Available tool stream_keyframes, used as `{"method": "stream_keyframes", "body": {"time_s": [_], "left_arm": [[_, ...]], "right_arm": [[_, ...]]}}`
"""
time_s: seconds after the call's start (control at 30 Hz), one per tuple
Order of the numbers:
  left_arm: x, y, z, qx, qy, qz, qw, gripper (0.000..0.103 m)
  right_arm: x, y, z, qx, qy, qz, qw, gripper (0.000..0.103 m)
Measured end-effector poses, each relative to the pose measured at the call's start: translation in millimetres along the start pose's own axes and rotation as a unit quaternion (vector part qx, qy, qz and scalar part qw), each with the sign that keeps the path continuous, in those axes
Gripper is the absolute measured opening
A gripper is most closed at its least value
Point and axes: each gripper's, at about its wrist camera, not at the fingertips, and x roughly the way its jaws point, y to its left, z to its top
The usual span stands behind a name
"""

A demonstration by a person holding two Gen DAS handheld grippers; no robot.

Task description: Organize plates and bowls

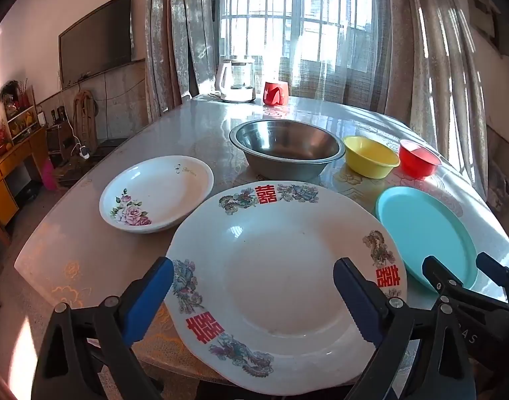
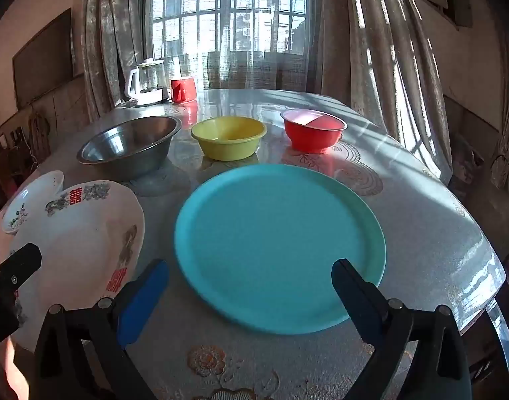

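Both grippers hover low over the near edge of the surface [image 2: 421, 206], fingers spread apart and holding nothing. The left gripper [image 1: 253, 291] frames the large white dragon-pattern plate [image 1: 281, 276], whose near rim juts past the surface edge; its blue fingers [image 1: 148, 300] sit either side of the plate without clamping it. The right gripper [image 2: 249, 295] likewise straddles the near rim of the turquoise plate [image 2: 279, 246], which lies flat just right of the dragon plate. Left of that, a smaller white rose-pattern plate [image 1: 156, 193] rests alone. Behind the plates stand three bowls in a row: a steel bowl [image 1: 284, 148], a yellow bowl [image 2: 228, 136] and a red bowl [image 2: 312, 130], each apart from its neighbours. Farther back stand a glass kettle [image 1: 236, 78] and a red mug [image 1: 275, 93].
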Motion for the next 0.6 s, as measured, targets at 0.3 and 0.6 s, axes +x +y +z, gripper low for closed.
{"method": "stream_keyframes", "body": {"time_s": [0.3, 0.6], "left_arm": [[-9.5, 7.0, -1.6, -0.011, -0.004, 0.000, 0.9999, 0.097], [-10.5, 6.7, -7.5, 0.001, -0.008, 0.006, 1.0000, 0.097]], "right_arm": [[-14.2, 7.3, -3.8, -0.007, -0.017, 0.021, 1.000, 0.100], [-13.4, 5.3, -4.1, -0.002, -0.023, 0.057, 0.998, 0.100]]}}
